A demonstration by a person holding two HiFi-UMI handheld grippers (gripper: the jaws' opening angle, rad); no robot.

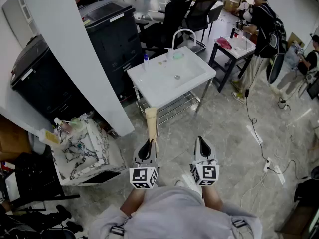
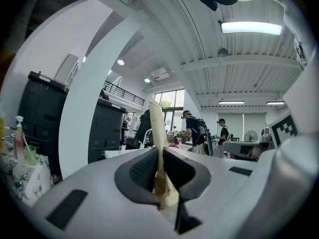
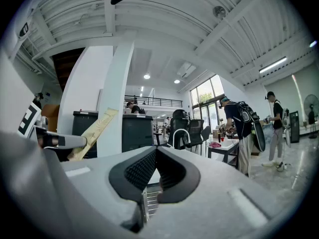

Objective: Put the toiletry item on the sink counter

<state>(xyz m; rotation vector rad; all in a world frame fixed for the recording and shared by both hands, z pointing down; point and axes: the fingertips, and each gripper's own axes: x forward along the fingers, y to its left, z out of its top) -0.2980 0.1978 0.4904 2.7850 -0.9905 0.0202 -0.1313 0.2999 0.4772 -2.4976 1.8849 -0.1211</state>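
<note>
Grey marbled floor fills the lower part of the head view, where the left gripper (image 1: 146, 144) is clamped on the bottom end of a long, flat, cream-coloured toiletry tube (image 1: 151, 119) that stands up well past its jaws. Just beside it, the right gripper (image 1: 201, 142) has its jaws pressed together on nothing. Well ahead, at upper centre, stands the white sink counter (image 1: 202, 77), with a curved tap (image 1: 182, 33) and a small blue-topped bottle (image 1: 146, 59) along its back rim. Held by one end only, the tube may pivot or slip in transit, and it could land in the basin or knock over the bottle. Faint print on the tube is unreadable; only the grippers' square markers are clear.
</note>
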